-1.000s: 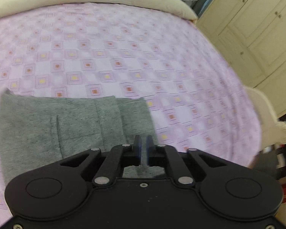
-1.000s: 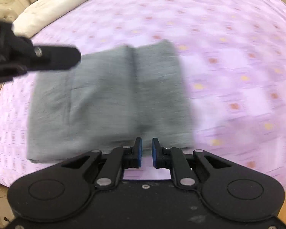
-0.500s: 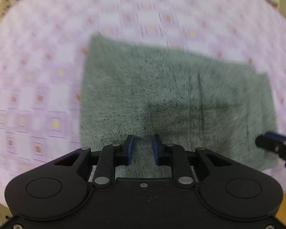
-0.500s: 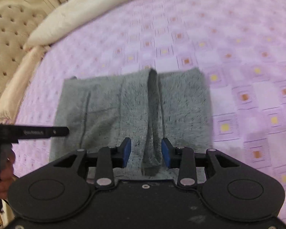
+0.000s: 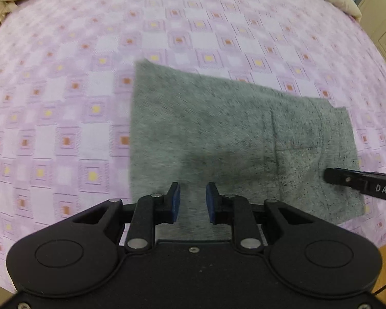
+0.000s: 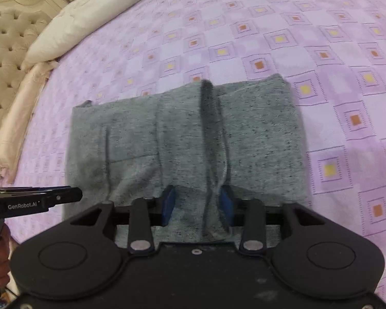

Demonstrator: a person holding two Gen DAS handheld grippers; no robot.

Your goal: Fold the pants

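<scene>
Two hand-held grippers are working over grey pants (image 5: 218,134) lying folded on a bed's purple checked bedspread (image 5: 64,103).

The left gripper (image 5: 192,200) is hovering over the near edge of the pants, its jaws standing part open with only flat cloth below and nothing gripped. The right gripper (image 6: 196,206) has just been narrowing; a raised ridge of the fabric is standing between its blue pads (image 6: 225,203), touching the right one while a gap is showing beside the left.

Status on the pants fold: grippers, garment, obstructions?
Left gripper just opened, empty, over pants. Right gripper closing around raised fold, not pinched yet. Pants lie on bedspread, nothing in the way.
</scene>
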